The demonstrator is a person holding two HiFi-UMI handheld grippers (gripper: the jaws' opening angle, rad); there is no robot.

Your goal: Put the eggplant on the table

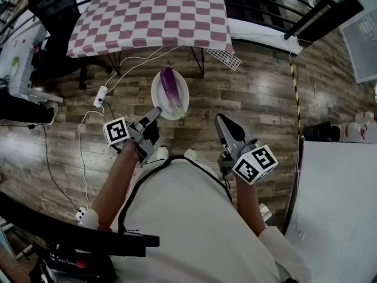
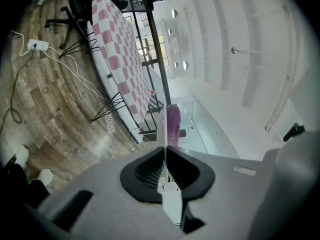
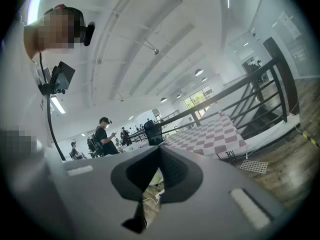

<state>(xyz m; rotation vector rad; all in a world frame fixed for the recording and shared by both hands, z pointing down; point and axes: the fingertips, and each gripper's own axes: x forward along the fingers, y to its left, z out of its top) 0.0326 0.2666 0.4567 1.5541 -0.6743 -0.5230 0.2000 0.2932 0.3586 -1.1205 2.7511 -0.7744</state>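
Eggplant (image 1: 169, 87), just one, lies on one white plate (image 1: 180, 104) held above the wooden floor (image 1: 253, 93), short of the single checkered table (image 1: 147, 10). The left gripper (image 1: 154, 112) pinches the plate's near rim. The right gripper (image 1: 220, 119) is closed on nothing. One power strip (image 1: 100, 96) with cables lies by the table legs.

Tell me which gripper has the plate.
The left gripper: its jaws pinch the plate by its rim, eggplant on it. The right gripper is shut, empty.
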